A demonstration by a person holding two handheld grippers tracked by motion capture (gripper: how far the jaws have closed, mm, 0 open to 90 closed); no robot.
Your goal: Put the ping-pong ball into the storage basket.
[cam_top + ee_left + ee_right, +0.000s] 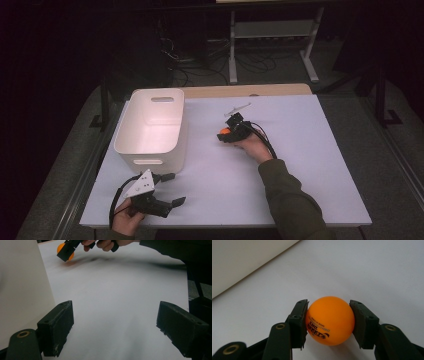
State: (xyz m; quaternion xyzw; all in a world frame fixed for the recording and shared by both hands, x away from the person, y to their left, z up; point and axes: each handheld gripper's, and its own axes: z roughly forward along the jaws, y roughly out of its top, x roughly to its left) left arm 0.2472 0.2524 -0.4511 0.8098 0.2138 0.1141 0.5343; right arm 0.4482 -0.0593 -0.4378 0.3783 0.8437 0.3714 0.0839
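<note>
An orange ping-pong ball (329,320) with black print sits between the black jaws of my right gripper (329,322), which press on both of its sides. In the high view that right gripper (223,135) is near the middle of the white table top with the orange ball (224,131) at its tip. The left gripper view catches the ball (60,248) far off at the top left. My left gripper (172,189) rests at the table's front left, just below the white bin (152,125). Its jaws stand wide apart around my left gripper's (115,332) bare gap.
The white bin's wall (22,290) rises close on the left of the left gripper. A small grey thing (238,108) lies on the table beyond the right gripper. A wooden strip (245,90) edges the table's far side. Dark floor, cables and a white frame (272,30) lie behind.
</note>
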